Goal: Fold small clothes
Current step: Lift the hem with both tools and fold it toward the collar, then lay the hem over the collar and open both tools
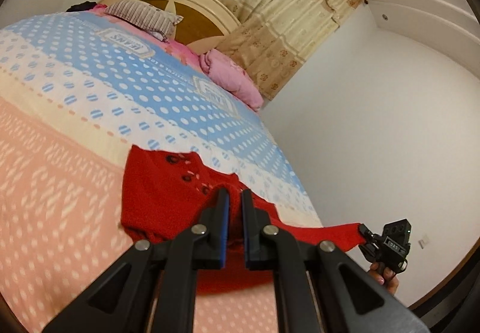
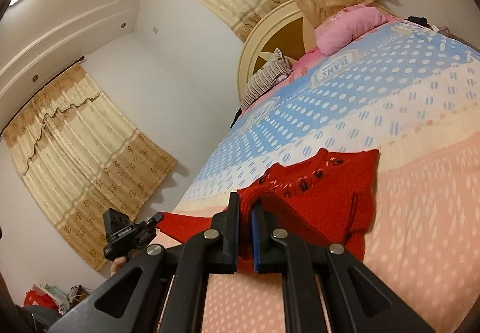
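A small red knitted garment with dark buttons and pink stitching is stretched between both grippers, its far part resting on the bed. In the left wrist view my left gripper is shut on one red edge. The right gripper shows at the right, off the bed's side, pinching the garment's stretched end. In the right wrist view my right gripper is shut on a thick ribbed edge of the garment. There the left gripper grips the red end at the left.
The bed quilt has pink, cream and blue dotted bands. A striped pillow, a pink blanket and a round headboard lie at the far end. Beige curtains and white walls surround it. Clutter sits on the floor.
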`<state>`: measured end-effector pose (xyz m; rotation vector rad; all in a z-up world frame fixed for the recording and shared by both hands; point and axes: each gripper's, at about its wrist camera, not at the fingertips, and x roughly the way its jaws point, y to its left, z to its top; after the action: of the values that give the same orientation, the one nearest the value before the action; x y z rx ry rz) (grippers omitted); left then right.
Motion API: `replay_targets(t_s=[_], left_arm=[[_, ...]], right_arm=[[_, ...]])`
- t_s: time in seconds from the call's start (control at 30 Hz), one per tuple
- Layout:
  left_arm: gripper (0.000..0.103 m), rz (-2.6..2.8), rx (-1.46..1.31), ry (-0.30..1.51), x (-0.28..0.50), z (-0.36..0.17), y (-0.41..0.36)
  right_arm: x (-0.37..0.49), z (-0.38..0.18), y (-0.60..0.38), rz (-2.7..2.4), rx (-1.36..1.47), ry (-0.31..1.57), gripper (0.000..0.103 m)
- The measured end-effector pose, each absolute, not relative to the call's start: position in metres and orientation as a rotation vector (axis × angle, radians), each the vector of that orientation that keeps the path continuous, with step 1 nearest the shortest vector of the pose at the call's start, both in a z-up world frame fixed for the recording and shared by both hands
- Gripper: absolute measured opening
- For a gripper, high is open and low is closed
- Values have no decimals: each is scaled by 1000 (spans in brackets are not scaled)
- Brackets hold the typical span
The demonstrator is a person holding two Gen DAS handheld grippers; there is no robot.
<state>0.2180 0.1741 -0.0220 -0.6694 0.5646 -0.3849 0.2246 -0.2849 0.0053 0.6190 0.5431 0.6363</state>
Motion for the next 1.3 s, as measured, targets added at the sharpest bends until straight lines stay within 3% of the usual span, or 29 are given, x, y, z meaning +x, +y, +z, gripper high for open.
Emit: replay_targets(t_s=[0.33, 0.47, 0.63, 0.8, 1.03, 1.07, 1.1, 1.3], left_arm=[[3, -339, -636, 621, 292, -50, 179], [4, -280, -487, 696, 300, -68, 163], [23, -325, -271, 773, 276, -79, 137], [59, -359, -122, 806, 256, -87, 118], [57, -334, -129, 860, 277, -104, 103], [38, -317, -127, 872, 282, -109, 102], [9, -324, -132, 879, 284, -113, 102], [9, -334, -225, 742, 268, -90, 122]], right_arm=[[304, -32, -283, 552, 633, 639, 6], [342, -62, -278, 496, 623, 712, 6], [374, -98, -281, 439, 614, 795, 6], [377, -113, -286, 425, 604, 822, 6], [371, -121, -287, 435, 618, 831, 6], [371, -120, -285, 437, 615, 832, 6], [370, -120, -284, 439, 611, 833, 6], [363, -107, -278, 456, 569, 812, 6]])
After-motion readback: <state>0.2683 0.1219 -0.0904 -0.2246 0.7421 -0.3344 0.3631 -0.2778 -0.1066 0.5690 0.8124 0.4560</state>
